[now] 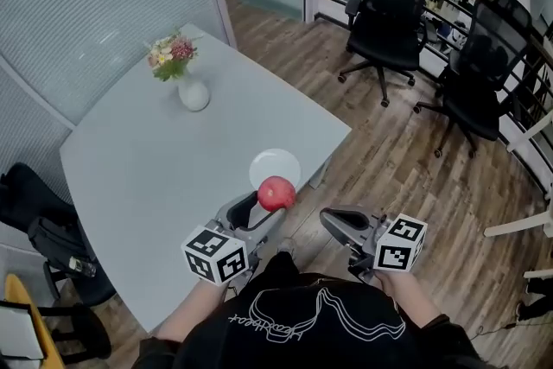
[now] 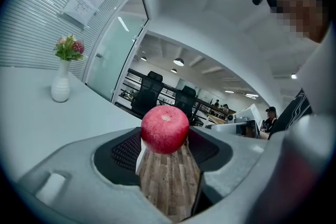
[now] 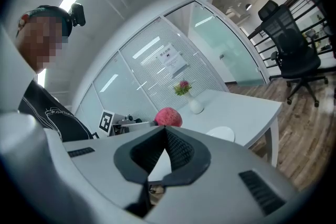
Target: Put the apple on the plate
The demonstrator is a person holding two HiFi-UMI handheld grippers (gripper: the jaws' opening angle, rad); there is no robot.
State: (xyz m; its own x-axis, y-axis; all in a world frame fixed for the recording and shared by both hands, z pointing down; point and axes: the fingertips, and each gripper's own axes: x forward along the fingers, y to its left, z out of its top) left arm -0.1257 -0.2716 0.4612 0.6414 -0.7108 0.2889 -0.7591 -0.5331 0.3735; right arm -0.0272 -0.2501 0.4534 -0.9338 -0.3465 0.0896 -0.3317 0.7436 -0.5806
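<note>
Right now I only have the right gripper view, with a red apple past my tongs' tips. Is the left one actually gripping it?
Observer: Yes. In the left gripper view the left tongs are closed on the apple, one jaw on each side.
Operator: Is it over the plate?
Observer: In the head view the apple overlaps the near rim of the plate, by the table's near edge. How high it is above the plate can't be told.
Operator: Where are my tongs relative to the table?
Observer: The head view shows the right tongs off the table, above the wooden floor.
</note>
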